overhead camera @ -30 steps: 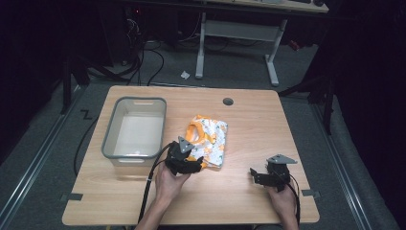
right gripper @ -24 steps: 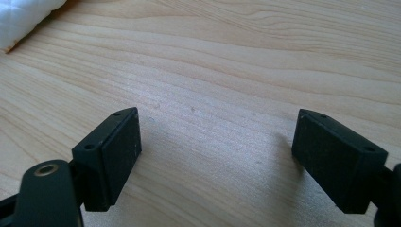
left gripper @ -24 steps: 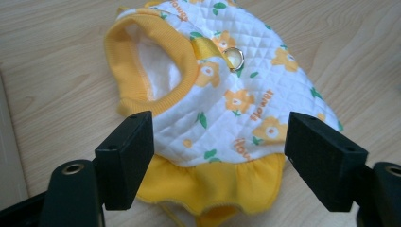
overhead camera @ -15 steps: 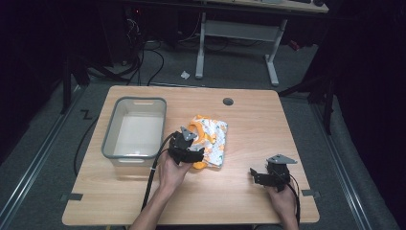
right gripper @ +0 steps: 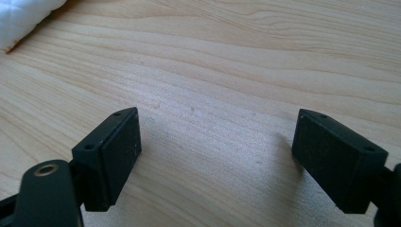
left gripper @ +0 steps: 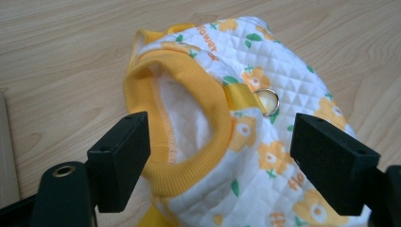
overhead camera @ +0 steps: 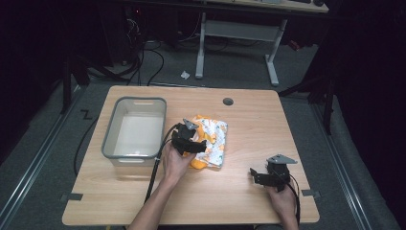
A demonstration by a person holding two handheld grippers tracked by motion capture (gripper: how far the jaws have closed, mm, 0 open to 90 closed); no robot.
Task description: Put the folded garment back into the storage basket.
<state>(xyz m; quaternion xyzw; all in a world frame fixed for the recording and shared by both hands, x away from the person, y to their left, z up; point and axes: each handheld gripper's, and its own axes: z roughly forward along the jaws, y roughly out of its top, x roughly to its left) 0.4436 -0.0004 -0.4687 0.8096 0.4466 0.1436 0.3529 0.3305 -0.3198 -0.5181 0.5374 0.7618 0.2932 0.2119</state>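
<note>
At table centre, just right of the grey plastic bin [overhead camera: 134, 128]: one quilted garment [left gripper: 265, 142], white with orange flowers, ribbed yellow collar, metal ring [left gripper: 267, 100]. My left gripper [left gripper: 220, 163] straddles that collar, jaws wide, I judge for a pinch. Right gripper [overhead camera: 261, 176], jaws wide, idles over bare wood.

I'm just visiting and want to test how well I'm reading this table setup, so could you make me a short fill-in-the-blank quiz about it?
1. The quilted floral garment has a ribbed collar coloured ____.
2. A small metal ____ is sewn to the garment near that collar.
3. The grey bin stands to the ____ of the garment in the high view.
4. The right gripper has its jaws spread over the bare wooden ____.

Missing words: yellow; ring; left; table
</note>
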